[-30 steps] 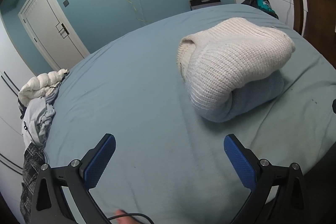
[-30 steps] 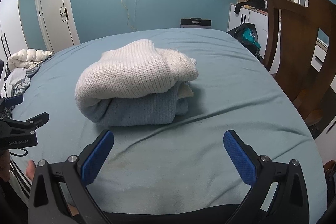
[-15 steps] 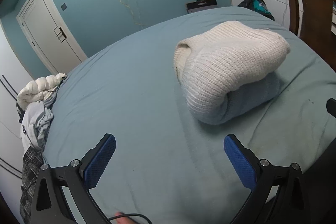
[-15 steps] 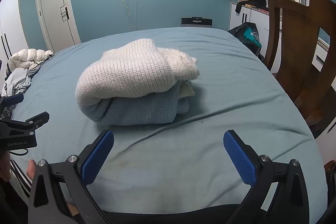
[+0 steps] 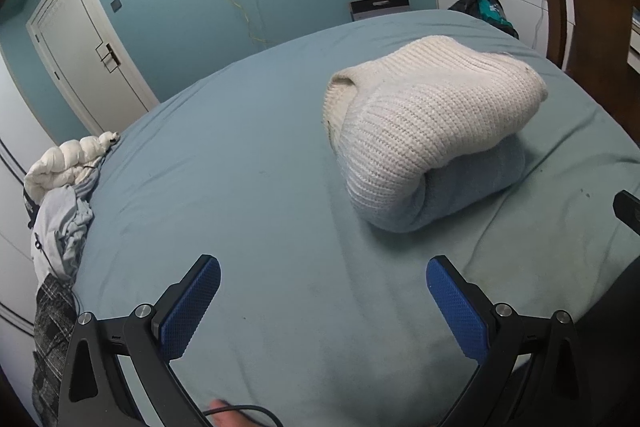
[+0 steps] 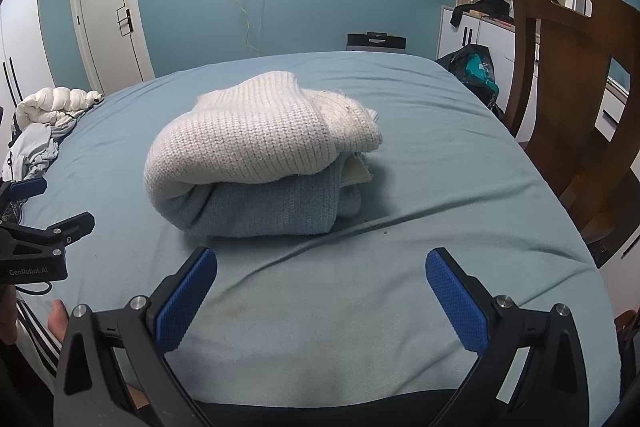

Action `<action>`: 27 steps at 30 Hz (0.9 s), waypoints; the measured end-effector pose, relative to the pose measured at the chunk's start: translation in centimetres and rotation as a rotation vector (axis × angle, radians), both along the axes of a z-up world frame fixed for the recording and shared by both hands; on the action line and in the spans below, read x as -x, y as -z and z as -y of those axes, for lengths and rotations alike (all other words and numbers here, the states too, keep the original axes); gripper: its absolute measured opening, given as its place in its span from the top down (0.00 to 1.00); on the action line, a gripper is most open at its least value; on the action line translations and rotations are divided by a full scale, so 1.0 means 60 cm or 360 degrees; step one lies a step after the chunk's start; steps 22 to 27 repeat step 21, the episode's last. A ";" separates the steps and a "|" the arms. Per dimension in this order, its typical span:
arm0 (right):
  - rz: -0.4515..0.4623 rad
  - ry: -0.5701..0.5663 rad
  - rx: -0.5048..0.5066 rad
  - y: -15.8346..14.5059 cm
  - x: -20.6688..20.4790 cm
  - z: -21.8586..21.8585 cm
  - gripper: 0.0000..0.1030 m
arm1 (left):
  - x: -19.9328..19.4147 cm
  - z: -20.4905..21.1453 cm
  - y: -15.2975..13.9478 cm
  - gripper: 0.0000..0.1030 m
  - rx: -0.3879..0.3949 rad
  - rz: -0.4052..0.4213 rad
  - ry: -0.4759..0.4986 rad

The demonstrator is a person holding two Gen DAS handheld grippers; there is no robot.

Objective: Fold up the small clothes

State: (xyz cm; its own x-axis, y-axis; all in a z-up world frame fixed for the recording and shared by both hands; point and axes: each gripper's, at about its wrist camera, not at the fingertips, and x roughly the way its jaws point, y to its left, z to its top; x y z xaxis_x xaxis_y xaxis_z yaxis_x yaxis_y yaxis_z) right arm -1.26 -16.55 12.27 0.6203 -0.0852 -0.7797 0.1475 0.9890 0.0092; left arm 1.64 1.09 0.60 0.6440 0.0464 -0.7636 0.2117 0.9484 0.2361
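Observation:
A folded knit sweater (image 5: 428,131) (image 6: 256,151), cream on top and light blue underneath, lies as a thick bundle on the teal bed (image 5: 240,187) (image 6: 420,187). My left gripper (image 5: 323,301) hovers over the near part of the bed, short of the sweater and to its left, open with nothing between its blue pads. My right gripper (image 6: 320,297) is also open and empty, just in front of the sweater's near fold. The left gripper's body (image 6: 36,247) shows at the left edge of the right wrist view.
A heap of clothes (image 5: 64,195) (image 6: 44,123) lies at the bed's left edge. A wooden chair (image 6: 576,99) stands close on the right. A dark bag (image 6: 474,67), white cabinets and a door (image 6: 108,11) are beyond the bed. A hand (image 6: 56,319) is at lower left.
Both grippers have barely shifted; the left wrist view has turned slightly, so the sweater sits a little lower and nearer. Both stay open and the sweater has not moved.

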 end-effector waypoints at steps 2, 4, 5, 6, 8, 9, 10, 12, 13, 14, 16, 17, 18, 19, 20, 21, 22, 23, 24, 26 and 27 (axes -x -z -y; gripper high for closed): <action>0.0001 0.0000 0.0000 0.000 0.000 0.000 0.01 | 0.002 0.000 -0.001 0.00 0.0000 0.0005 0.0003; 0.0002 0.0001 0.0002 0.000 0.000 0.000 0.01 | 0.003 0.000 -0.002 0.00 0.0000 0.0011 0.0004; 0.0001 0.0001 0.0002 0.000 0.000 0.000 0.01 | 0.003 0.001 -0.002 0.00 0.0001 0.0013 0.0004; 0.0001 0.0000 0.0002 0.000 0.000 0.000 0.01 | 0.003 0.001 -0.003 0.00 0.0004 0.0013 0.0004; 0.0004 -0.0002 0.0009 0.000 0.000 -0.001 0.01 | 0.003 0.000 -0.003 0.00 0.0010 0.0011 0.0007; 0.0005 -0.0003 0.0012 0.000 0.001 -0.003 0.01 | 0.004 0.000 -0.003 0.00 0.0011 0.0010 0.0007; 0.0005 -0.0005 0.0016 0.001 0.001 -0.003 0.01 | 0.004 0.000 -0.003 0.00 0.0011 0.0010 0.0008; 0.0006 -0.0007 0.0021 0.001 0.001 -0.004 0.01 | 0.004 0.000 -0.003 0.00 0.0012 0.0010 0.0011; 0.0005 -0.0008 0.0022 0.001 0.001 -0.004 0.01 | 0.005 0.000 -0.003 0.00 0.0014 0.0013 0.0014; 0.0003 -0.0008 0.0023 0.001 0.000 -0.005 0.01 | 0.004 -0.001 -0.004 0.00 0.0016 0.0014 0.0018; 0.0001 -0.0008 0.0023 0.002 0.000 -0.005 0.01 | 0.003 0.000 -0.005 0.00 0.0023 0.0014 0.0029; 0.0002 -0.0008 0.0023 0.002 0.000 -0.004 0.01 | 0.005 0.001 -0.005 0.00 0.0037 0.0011 0.0044; 0.0002 -0.0008 0.0023 0.002 0.000 -0.004 0.01 | 0.005 0.002 -0.005 0.00 0.0039 0.0009 0.0049; 0.0002 -0.0008 0.0023 0.002 0.000 -0.004 0.01 | 0.007 0.003 -0.004 0.00 0.0027 0.0012 0.0047; 0.0002 -0.0008 0.0024 0.002 0.000 -0.004 0.01 | 0.007 0.005 -0.003 0.00 0.0008 0.0017 0.0044; 0.0002 -0.0009 0.0023 0.002 0.000 -0.004 0.01 | 0.007 0.006 -0.002 0.00 -0.0008 0.0023 0.0042; 0.0002 -0.0009 0.0023 0.002 0.000 -0.004 0.01 | 0.007 0.006 -0.002 0.00 -0.0008 0.0023 0.0042; 0.0002 -0.0009 0.0023 0.002 0.000 -0.004 0.01 | 0.007 0.006 -0.002 0.00 -0.0008 0.0023 0.0042; 0.0002 -0.0009 0.0023 0.002 0.000 -0.004 0.01 | 0.007 0.006 -0.002 0.00 -0.0008 0.0023 0.0042; 0.0002 -0.0009 0.0023 0.002 0.000 -0.004 0.01 | 0.007 0.006 -0.002 0.00 -0.0008 0.0023 0.0042; 0.0002 -0.0009 0.0023 0.002 0.000 -0.004 0.01 | 0.007 0.006 -0.002 0.00 -0.0008 0.0023 0.0042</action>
